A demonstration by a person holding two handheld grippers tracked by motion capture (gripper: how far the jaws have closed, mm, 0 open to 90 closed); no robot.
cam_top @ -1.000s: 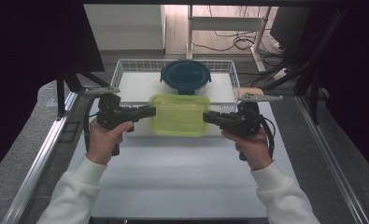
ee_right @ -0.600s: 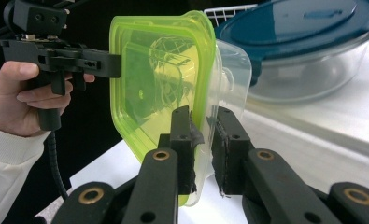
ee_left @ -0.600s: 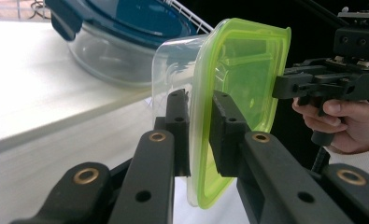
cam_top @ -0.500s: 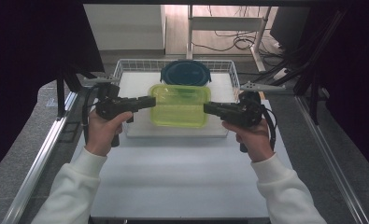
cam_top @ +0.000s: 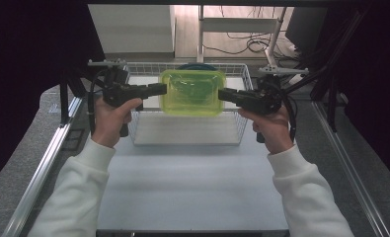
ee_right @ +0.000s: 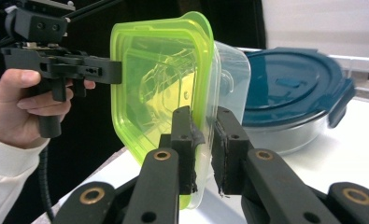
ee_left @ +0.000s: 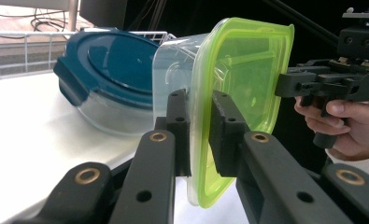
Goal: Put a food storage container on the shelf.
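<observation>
the white table (cam_top: 192,182) is bare in front of the person; a second ago the clear plastic container with the lime-green lid (cam_top: 192,92) sat low over it, just short of the white wire basket (cam_top: 239,129). now the container hangs higher and farther forward, above the basket's open top, carried between both grippers with the lid up and roughly level. this reads as a two-handed carry into the basket, with the lift done and the lowering not yet begun.

the basket's wire walls are the edges that matter: the near wall lies below and just behind the container, the side walls stand outside each gripper's nose. the round glass dish with the dark blue clip lid (ee_left: 112,84) rests on the basket floor toward the back, just beyond the container, so free floor lies in the near part of the basket. in my judgement the descent should stay toward the near wall to avoid setting down on the blue lid.

the left gripper (cam_top: 155,89) is clenched on the container's left rim, its pads (ee_left: 224,126) pinching lid and wall together. the right gripper (cam_top: 227,95) clamps the opposite rim likewise, pads (ee_right: 184,140) on the green edge.
</observation>
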